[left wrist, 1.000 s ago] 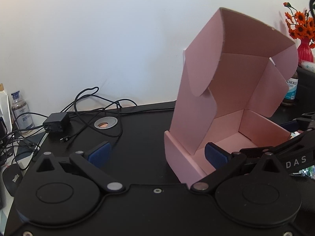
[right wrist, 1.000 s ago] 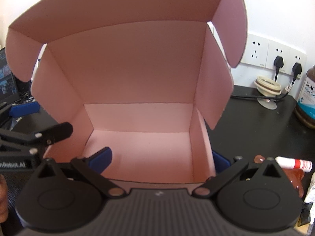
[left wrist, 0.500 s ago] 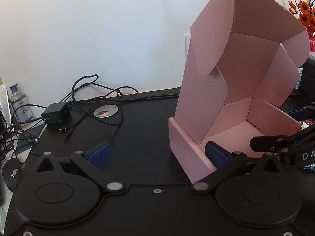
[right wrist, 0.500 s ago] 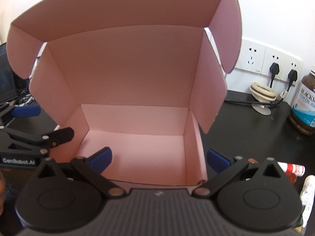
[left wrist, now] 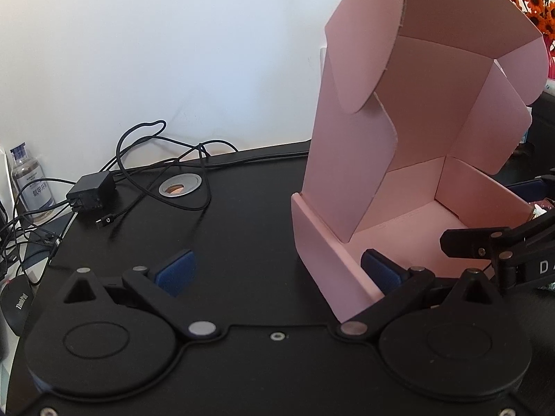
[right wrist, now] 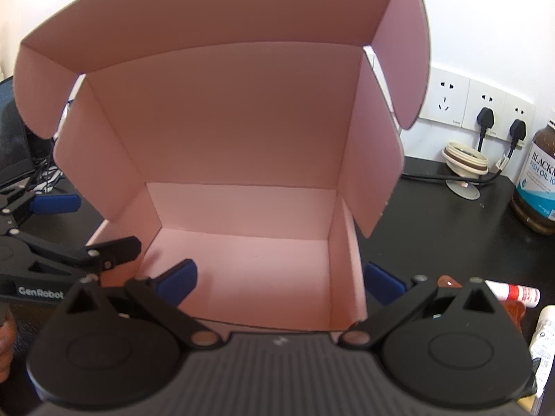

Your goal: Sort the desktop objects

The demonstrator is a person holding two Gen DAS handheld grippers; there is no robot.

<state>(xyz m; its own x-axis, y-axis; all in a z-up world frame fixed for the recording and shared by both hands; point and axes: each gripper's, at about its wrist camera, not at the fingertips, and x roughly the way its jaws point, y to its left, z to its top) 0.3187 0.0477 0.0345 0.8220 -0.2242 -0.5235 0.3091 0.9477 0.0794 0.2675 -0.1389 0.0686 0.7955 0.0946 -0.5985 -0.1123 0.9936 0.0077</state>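
Note:
An open pink cardboard box (left wrist: 409,159) stands on the black desk (left wrist: 242,215) with its lid raised; its inside (right wrist: 249,253) is bare. My left gripper (left wrist: 277,270) is open and straddles the box's left wall, right finger inside, left finger outside. My right gripper (right wrist: 279,279) is open too, astride the box's right wall with its left finger inside. Each gripper shows in the other's view: the right gripper (left wrist: 503,211) and the left gripper (right wrist: 86,225). Neither holds anything. A red-and-white glue stick (right wrist: 513,291) lies right of the box.
A fish oil bottle (right wrist: 537,187), a white tube (right wrist: 544,329), a tape roll (right wrist: 464,159) and plugged wall sockets (right wrist: 485,107) sit to the right. A charger (left wrist: 92,190) with tangled cables, a desk grommet (left wrist: 180,187), a small bottle (left wrist: 31,180) and a mouse (left wrist: 17,305) lie left.
In the left wrist view the box has risen and shifted right. The right wrist view has drawn back slightly from the box. Both grippers remain open.

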